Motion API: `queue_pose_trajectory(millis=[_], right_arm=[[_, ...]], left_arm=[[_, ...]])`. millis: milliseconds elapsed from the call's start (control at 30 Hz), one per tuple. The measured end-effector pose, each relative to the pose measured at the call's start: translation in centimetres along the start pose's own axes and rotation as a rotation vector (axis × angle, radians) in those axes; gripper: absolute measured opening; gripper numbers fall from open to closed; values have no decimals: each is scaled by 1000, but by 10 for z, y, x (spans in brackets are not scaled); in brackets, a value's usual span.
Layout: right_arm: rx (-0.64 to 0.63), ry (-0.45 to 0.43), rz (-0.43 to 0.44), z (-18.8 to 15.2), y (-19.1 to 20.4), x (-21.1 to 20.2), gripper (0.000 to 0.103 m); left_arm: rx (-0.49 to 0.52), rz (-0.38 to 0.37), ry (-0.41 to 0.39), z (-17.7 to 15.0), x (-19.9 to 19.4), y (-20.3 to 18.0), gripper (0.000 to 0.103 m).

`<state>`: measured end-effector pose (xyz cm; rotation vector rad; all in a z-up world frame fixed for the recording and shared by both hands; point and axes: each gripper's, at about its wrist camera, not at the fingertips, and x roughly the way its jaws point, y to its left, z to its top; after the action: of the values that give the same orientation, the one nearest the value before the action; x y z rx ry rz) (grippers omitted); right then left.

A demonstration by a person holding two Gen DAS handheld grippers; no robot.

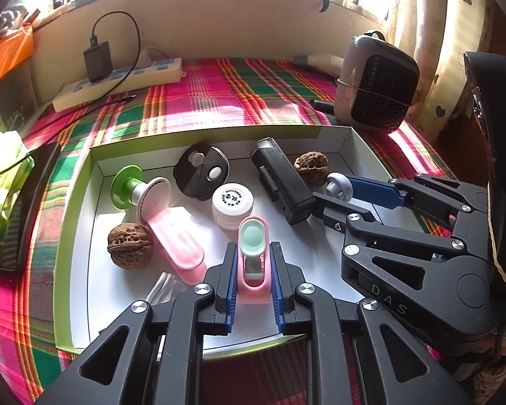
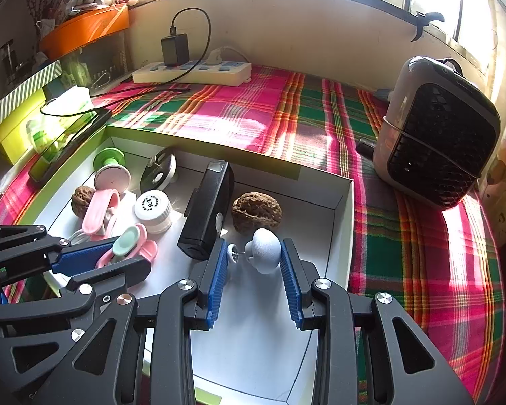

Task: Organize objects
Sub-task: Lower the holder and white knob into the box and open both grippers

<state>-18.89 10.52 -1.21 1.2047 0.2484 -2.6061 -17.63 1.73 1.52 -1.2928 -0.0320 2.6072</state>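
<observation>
A: Where was the pink plastic clip with a mint pad [image 1: 253, 256]?
B: Inside the white cardboard tray [image 1: 84, 222], clamped by the left gripper [image 1: 253, 271].
A: And the right gripper [image 2: 255, 263]?
B: Its jaws were closed on a grey mushroom-shaped knob [image 2: 264, 248], also inside the tray.

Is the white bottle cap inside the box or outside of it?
Inside. The white bottle cap rests on the white floor of the box, between the black round disc and the pink clip.

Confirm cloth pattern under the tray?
Plaid cloth: pink, green, orange and white stripes. Clearest in the right wrist view, behind the tray.
</observation>
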Motion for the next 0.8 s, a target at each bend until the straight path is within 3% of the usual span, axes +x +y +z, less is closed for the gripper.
queue_pose_trajectory(millis=[800], right_arm=[[-24,-9,-31,2,1,3,34]], left_arm=[[11,23,-3,2,3,-1,16]])
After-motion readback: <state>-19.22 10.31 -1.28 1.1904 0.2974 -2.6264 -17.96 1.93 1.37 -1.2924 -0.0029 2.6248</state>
